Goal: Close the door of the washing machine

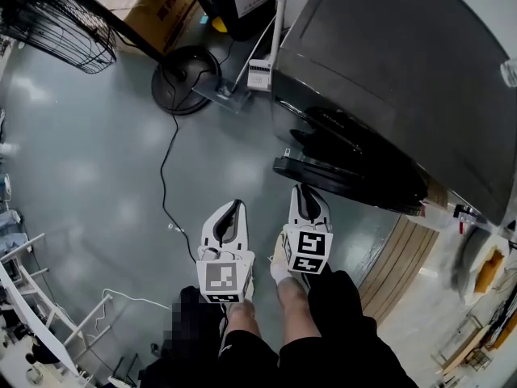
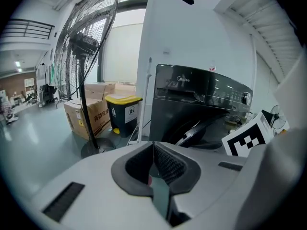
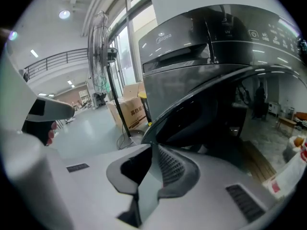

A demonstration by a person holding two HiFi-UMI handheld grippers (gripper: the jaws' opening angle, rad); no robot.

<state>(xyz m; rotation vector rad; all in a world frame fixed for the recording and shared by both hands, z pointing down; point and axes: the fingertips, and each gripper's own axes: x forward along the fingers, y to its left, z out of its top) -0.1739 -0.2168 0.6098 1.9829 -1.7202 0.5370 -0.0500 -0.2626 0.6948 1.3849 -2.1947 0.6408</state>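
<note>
Cut by the top and right edges: washing machine [image 1: 404,79]. Clipped at upper left: fan [image 1: 56,18]. Too small to read: carton [image 1: 166,6] print.

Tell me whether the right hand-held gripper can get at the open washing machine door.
Probably yes: the right hand-held gripper points at the door from close by, and nothing shows between them.

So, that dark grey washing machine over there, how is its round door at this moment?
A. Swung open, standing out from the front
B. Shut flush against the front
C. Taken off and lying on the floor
A: the dark round door stands swung out from the front of the dark grey washing machine, and the right gripper view shows its curved edge well clear of the body.
</note>
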